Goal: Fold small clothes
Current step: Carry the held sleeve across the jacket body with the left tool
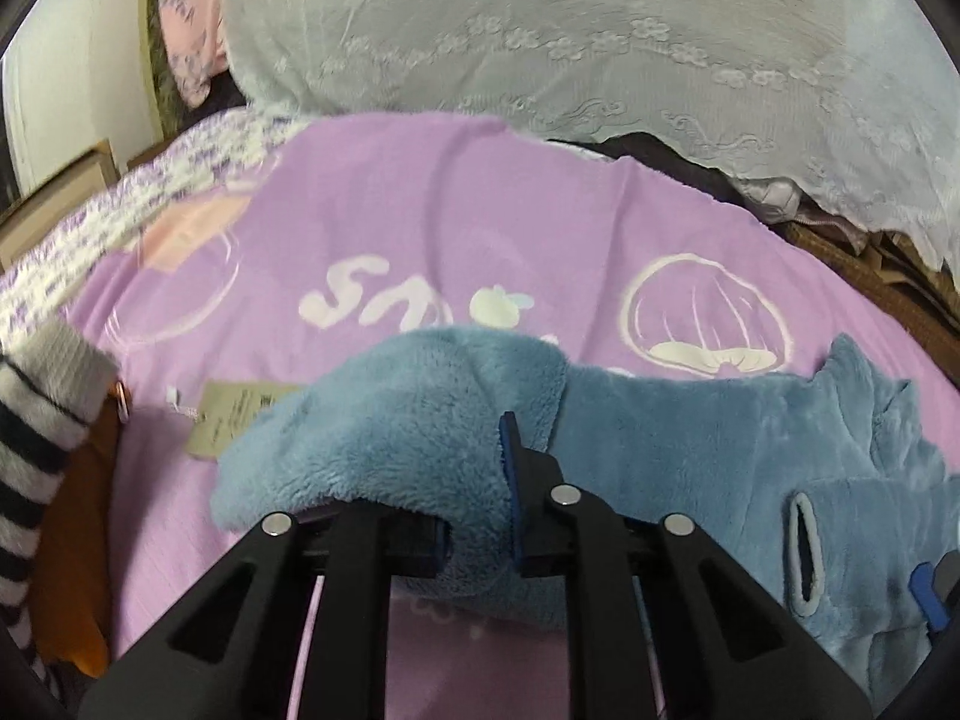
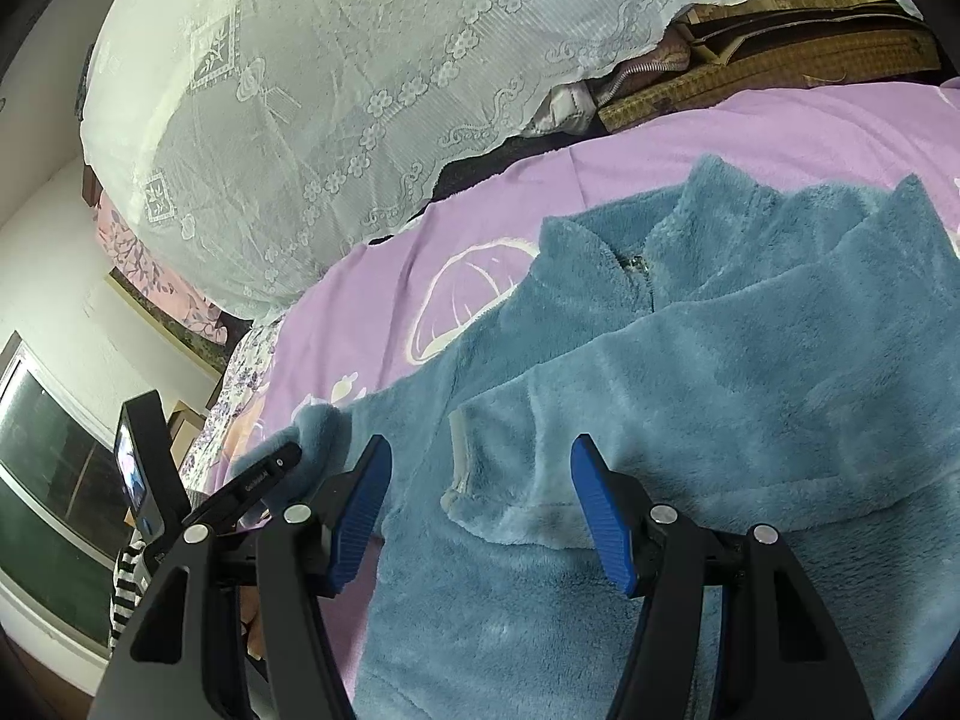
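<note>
A blue fleece jacket [image 2: 690, 372] lies spread on a purple printed bedsheet [image 1: 420, 210], its zip collar [image 2: 639, 264] toward the far side. My left gripper [image 1: 495, 450] is shut on the jacket's sleeve [image 1: 390, 450], which is lifted and draped over the left finger; only the right blue pad [image 1: 510, 480] shows. The right wrist view shows that same left gripper [image 2: 264, 474] at the sleeve end [image 2: 318, 438]. My right gripper [image 2: 480, 444] is open just over the jacket's lower front, a pocket edge [image 2: 459, 468] between its fingers, nothing pinched.
A white lace cover [image 1: 540, 30] drapes a pile behind the bed. A brown woven mat [image 2: 780, 60] lies at the back right. A person's striped sleeve [image 1: 36, 420], an orange cloth [image 1: 78, 540] and a paper tag [image 1: 234, 420] sit at the left. A window [image 2: 48, 480] is far left.
</note>
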A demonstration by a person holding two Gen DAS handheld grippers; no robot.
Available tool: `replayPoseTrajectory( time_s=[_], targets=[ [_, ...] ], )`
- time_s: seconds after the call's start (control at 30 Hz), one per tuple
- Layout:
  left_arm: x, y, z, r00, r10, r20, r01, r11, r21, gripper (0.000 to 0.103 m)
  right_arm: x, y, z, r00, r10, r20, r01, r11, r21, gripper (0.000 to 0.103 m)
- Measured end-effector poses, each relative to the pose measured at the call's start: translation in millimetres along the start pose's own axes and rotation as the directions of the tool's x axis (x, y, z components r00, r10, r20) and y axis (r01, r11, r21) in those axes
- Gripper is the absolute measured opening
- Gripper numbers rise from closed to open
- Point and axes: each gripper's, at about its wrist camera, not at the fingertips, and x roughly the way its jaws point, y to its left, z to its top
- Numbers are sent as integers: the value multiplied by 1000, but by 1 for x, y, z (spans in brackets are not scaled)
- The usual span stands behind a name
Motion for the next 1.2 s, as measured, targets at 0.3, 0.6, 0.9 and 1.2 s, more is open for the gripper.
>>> replayPoseTrajectory(
  time_s=[0.3, 0.6, 0.9, 1.2],
  targets=[
    [-20, -2, 1, 999, -34, 42, 34, 999, -2, 11, -4, 4, 2, 1000, 21, 0, -21, 1000, -13, 63],
    [-47, -34, 23, 994, -84, 69, 78, 993, 88, 11, 0, 0, 4, 996, 74, -43, -74, 997, 0, 58],
    [-80, -77, 30, 984, -129, 121, 104, 974, 199, 10, -8, -13, 17, 975, 201, -94, -193, 978, 84, 46],
    [-91, -137, 20, 979, -167, 115, 128, 949, 288, 10, -45, -45, 38, 989, 147, -17, -146, 987, 70, 51]
  ],
)
